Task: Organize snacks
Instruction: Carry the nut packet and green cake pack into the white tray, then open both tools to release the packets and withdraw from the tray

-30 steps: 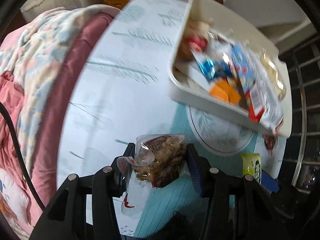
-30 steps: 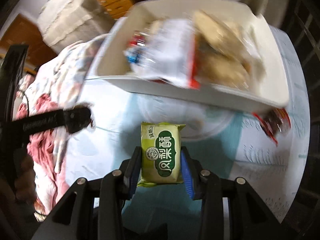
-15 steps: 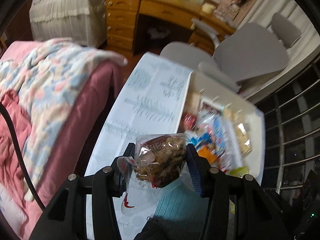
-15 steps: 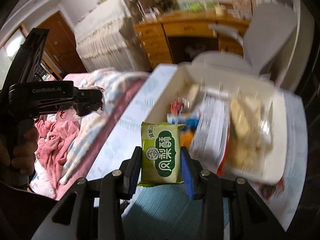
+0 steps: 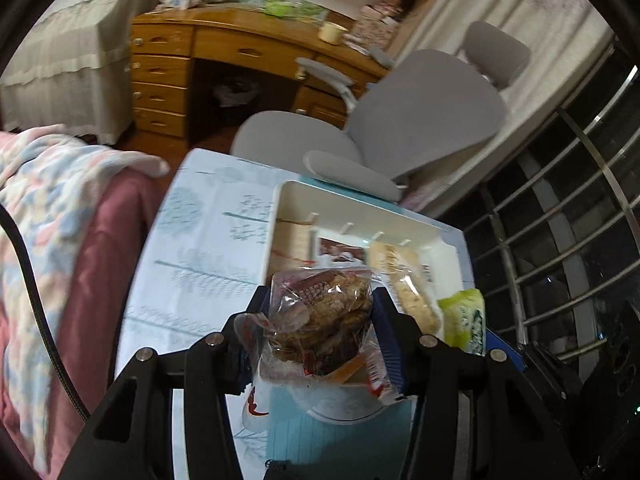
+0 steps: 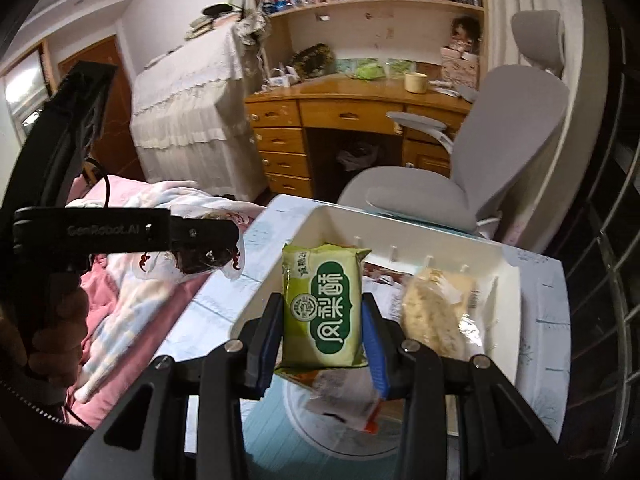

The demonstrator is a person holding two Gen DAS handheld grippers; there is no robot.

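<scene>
My left gripper (image 5: 320, 320) is shut on a clear bag of brown crackers (image 5: 320, 316), held in the air above the near end of the white bin (image 5: 360, 204). My right gripper (image 6: 322, 320) is shut on a green pineapple-cake packet (image 6: 322, 308), also held high above the bin (image 6: 400, 224); the packet shows in the left wrist view (image 5: 464, 320). The bin holds several snack packs, among them a pale cracker pack (image 6: 436, 312). The left gripper with its bag appears at the left of the right wrist view (image 6: 208, 256).
The bin sits on a small table with a pale blue printed cloth (image 5: 208, 248). A bed with pink and floral blankets (image 5: 52, 208) lies to the left. A grey office chair (image 5: 400, 120) and a wooden desk (image 5: 224, 60) stand behind. Window bars (image 5: 560, 240) are at the right.
Both grippers have risen well above the table with their snacks; the bin now looks smaller and lower, and the room behind has come into view.
</scene>
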